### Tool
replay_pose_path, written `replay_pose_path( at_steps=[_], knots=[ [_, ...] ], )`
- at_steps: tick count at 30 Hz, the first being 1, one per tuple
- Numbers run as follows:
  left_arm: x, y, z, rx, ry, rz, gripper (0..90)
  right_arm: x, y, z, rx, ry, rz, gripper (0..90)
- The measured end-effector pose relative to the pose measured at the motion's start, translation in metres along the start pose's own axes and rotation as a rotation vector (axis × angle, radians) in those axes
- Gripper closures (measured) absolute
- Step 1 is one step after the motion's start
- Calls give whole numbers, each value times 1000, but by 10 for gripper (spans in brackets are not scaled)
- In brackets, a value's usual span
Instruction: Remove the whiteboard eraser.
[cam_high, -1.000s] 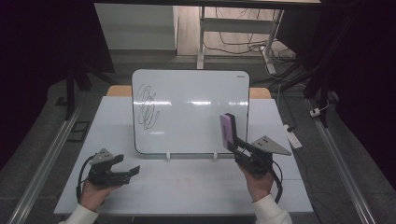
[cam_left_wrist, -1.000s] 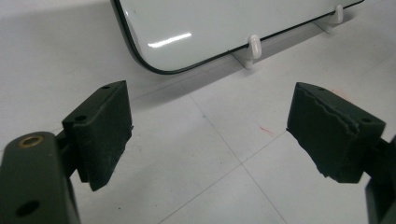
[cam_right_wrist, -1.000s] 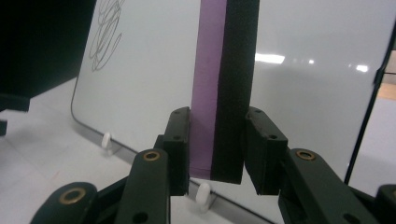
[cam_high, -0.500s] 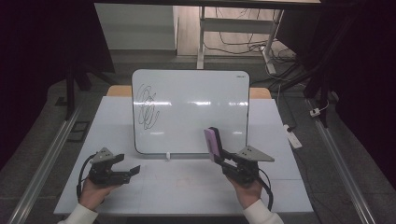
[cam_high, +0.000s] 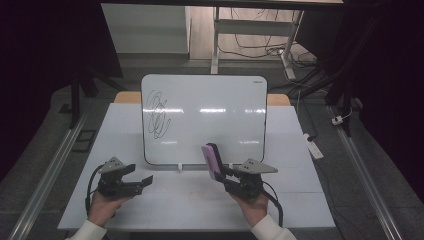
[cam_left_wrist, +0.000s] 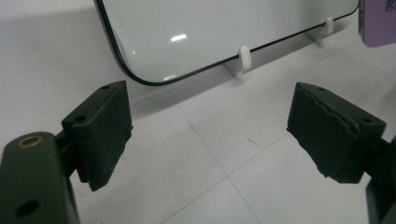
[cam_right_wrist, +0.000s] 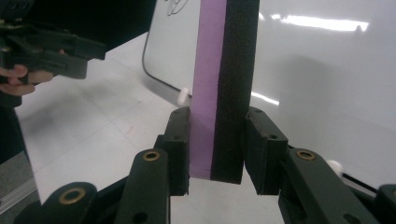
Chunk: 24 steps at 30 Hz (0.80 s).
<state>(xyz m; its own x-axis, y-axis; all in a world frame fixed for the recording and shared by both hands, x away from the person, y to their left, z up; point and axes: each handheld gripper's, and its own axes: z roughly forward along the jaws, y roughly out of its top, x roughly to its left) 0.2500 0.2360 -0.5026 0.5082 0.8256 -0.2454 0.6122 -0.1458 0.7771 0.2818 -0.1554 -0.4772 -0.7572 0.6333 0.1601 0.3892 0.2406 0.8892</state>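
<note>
Right hand-held gripper (cam_high: 220, 176) lowered leftward, clamped on eraser (cam_high: 212, 160), left hand-held gripper (cam_high: 145, 181) apart.

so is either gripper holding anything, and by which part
The right gripper is shut on the whiteboard eraser, clamping its lower end, one jaw on the purple side and one on the black felt. The left gripper is open, holding nothing.

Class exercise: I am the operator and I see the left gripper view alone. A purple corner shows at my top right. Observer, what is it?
Observer: An eraser, purple on one side and black on the other, clamped in the right gripper.
Operator: Is the whiteboard blank?
Observer: No. The high view shows a black scribble at the whiteboard's upper left.
Operator: Does the eraser touch the board?
Observer: I cannot tell.
</note>
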Motion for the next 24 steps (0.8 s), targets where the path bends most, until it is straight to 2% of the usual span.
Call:
replay_pose_path(
  at_steps=[10,14,18,24],
  knots=[
    [5,-1,10,26,-29,4,148,12,0,17,14,19,1,641],
    [1,3,13,19,-46,2,146,17,-2,22,29,30,-9,641],
    [-4,8,15,4,-66,-28,141,24,-6,26,37,60,-6,641],
    [-18,17,21,-10,-106,-12,138,30,-9,29,45,62,-18,640]
  ],
)
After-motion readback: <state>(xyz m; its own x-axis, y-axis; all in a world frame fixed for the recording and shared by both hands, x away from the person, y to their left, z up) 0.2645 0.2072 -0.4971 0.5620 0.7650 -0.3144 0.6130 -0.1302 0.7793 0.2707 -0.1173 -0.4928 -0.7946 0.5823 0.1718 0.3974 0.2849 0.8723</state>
